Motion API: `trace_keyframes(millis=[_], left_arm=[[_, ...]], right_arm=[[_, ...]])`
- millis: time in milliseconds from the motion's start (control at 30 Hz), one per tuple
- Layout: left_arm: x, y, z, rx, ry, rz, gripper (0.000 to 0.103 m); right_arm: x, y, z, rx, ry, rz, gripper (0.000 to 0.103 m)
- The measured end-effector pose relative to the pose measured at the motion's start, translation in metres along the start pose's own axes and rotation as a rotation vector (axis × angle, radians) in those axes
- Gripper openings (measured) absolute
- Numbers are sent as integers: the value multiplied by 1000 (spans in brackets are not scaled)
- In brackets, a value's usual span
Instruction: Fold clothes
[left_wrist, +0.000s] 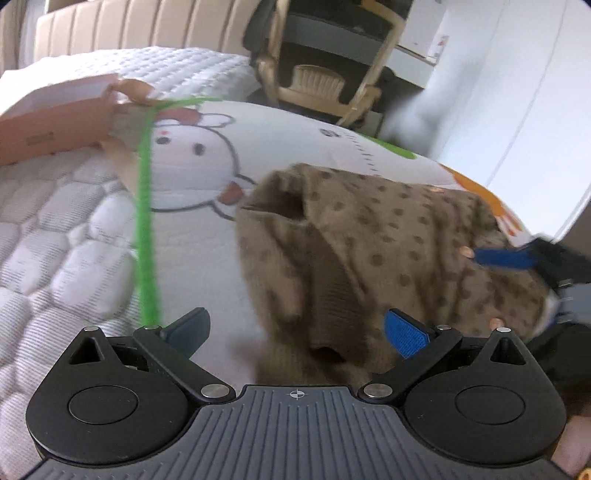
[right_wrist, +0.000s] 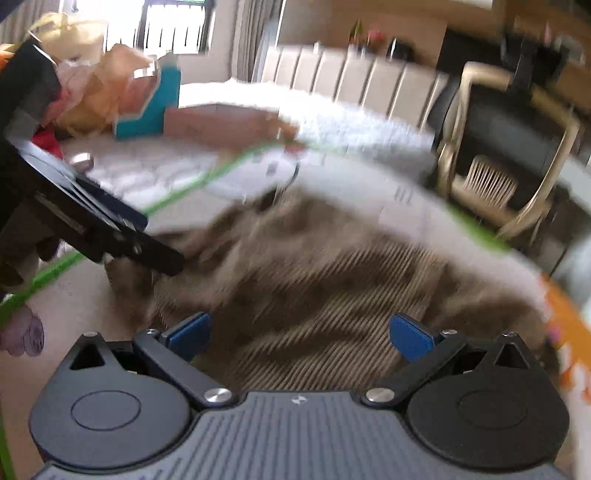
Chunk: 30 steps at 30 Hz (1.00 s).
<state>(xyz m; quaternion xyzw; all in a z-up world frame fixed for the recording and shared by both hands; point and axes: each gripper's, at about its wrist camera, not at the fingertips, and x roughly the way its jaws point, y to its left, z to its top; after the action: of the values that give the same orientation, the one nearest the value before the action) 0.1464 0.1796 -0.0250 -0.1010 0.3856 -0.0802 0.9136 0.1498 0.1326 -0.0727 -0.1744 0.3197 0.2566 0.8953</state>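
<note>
A brown knitted garment with darker dots (left_wrist: 388, 251) lies bunched on a white cartoon-printed mat (left_wrist: 207, 229) on the bed. My left gripper (left_wrist: 297, 334) is open, its blue pads just above the garment's near sleeve. My right gripper (right_wrist: 299, 334) is open and empty right over the same garment (right_wrist: 314, 280), which is motion-blurred in the right wrist view. The right gripper's blue finger (left_wrist: 506, 258) shows at the garment's right edge in the left wrist view. The left gripper's black body (right_wrist: 85, 206) shows at the left in the right wrist view.
The mat has a green border (left_wrist: 147, 221). A pink cardboard box (left_wrist: 51, 122) lies at the far left on the quilted white mattress (left_wrist: 55, 240). A gold-framed chair (left_wrist: 321, 81) stands beyond the bed. A teal box and toys (right_wrist: 147, 107) sit at the bed's far side.
</note>
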Motion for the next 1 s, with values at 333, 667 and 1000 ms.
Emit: trace_keyframes(millis=[333,667,1000], left_arm=[[15,-13,5,-50,-12,-81,34],[9,-26,41,-129,3,-189,30],[8,37,54,-348,-5,-223,94]], right_arm=[[-35,38,-4,-95,-161,-36,95],[6,81,17,-151,-143,-54,55],[7,46,23,35,-103,21,29]])
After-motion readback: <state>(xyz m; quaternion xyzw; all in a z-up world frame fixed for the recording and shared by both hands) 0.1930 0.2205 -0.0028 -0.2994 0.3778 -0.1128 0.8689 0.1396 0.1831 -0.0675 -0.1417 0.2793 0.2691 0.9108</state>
